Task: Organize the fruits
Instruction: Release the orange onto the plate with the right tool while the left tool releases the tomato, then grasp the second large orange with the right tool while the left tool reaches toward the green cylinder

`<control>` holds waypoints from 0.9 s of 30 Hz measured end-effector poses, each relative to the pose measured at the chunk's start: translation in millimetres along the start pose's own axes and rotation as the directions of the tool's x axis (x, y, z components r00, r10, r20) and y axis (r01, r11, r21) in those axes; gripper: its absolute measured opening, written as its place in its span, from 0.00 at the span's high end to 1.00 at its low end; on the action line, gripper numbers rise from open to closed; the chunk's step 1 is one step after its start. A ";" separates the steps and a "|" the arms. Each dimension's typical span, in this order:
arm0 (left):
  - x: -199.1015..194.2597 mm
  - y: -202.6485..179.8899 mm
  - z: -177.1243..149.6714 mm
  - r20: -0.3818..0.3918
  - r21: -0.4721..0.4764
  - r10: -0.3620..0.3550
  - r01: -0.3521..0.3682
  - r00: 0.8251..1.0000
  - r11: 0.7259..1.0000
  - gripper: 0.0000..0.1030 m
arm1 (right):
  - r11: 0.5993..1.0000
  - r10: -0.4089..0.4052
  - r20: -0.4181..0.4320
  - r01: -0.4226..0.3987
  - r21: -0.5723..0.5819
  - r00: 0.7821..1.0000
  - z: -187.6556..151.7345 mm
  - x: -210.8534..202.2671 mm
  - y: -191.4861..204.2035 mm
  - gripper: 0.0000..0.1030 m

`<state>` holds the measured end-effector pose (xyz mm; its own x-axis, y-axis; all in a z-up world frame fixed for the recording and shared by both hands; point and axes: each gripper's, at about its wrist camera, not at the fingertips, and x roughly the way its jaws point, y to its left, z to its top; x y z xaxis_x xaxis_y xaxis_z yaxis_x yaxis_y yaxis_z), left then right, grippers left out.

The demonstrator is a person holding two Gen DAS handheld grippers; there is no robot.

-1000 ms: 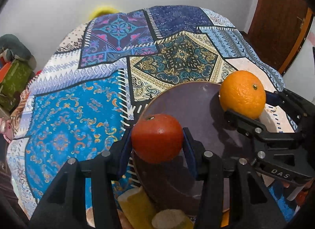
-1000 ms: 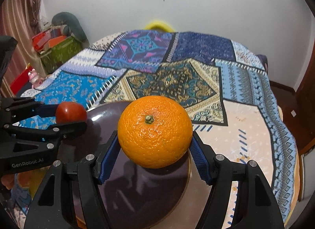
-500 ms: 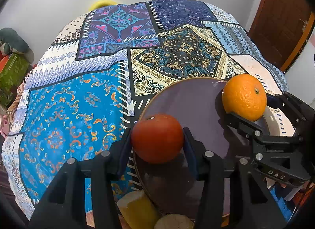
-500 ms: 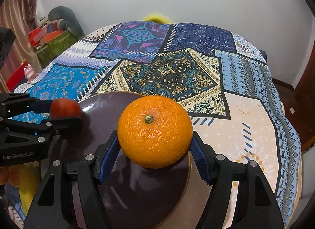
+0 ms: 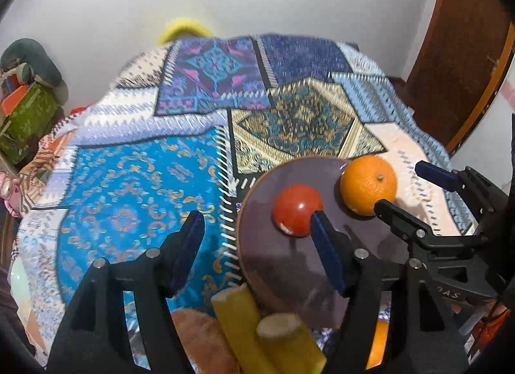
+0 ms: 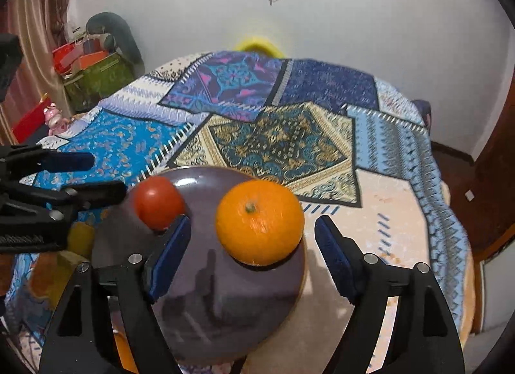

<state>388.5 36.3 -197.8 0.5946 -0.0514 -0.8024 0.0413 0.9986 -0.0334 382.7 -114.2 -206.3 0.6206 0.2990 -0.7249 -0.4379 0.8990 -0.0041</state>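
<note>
Left gripper (image 5: 254,245): jaws opening, nothing between the pads. A second ago they pinched the tomato (image 5: 296,210); it now sits free on the dark plate (image 5: 289,280), just ahead of the right-hand pad and outside the gap.

Right gripper (image 6: 252,245): jaws likewise opening. The orange (image 6: 259,222), clamped a second ago, rests on the plate near its far right rim, between the pads but clear of both.

Beyond the tools: the two fruits lie close together, apart. Yellow pieces (image 5: 239,316) and further fruit wait on the patterned cloth (image 5: 128,187), under the left gripper.

Judgement: both placements look complete; next pick probably comes from those remaining pieces.
</note>
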 end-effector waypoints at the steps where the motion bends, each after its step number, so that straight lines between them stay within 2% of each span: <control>1: -8.0 0.6 -0.7 0.013 -0.002 0.002 -0.002 1.000 1.000 0.34 | 1.000 -0.005 0.006 0.005 0.000 1.000 0.6 -4.5 1.2 0.25; 12: -113.2 1.7 -23.2 0.177 -0.003 0.013 -0.012 0.984 1.000 0.34 | 0.998 -0.010 0.101 0.016 -0.054 0.995 4.6 -89.3 33.1 0.25; 18: -163.8 1.2 -50.2 0.279 0.002 0.040 -0.042 0.960 0.999 0.34 | 0.999 0.008 0.151 0.000 -0.053 0.989 -19.4 -130.1 47.3 0.22; 24: -188.8 6.1 -81.8 0.295 -0.023 0.018 -0.011 0.955 1.000 0.34 | 0.999 0.010 0.151 -0.004 -0.042 0.989 -43.6 -151.4 58.6 0.21; 27: -189.9 6.5 -94.0 0.270 -0.011 -0.001 0.004 0.963 1.000 0.34 | 0.999 0.004 0.147 0.004 -0.054 0.989 -51.1 -152.7 64.3 0.21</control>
<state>200.4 53.8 -101.7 0.7894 -0.0536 -0.6115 0.0345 0.9985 -0.0431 226.6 -118.4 -131.1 0.7078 0.3460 -0.6159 -0.4699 0.8816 -0.0448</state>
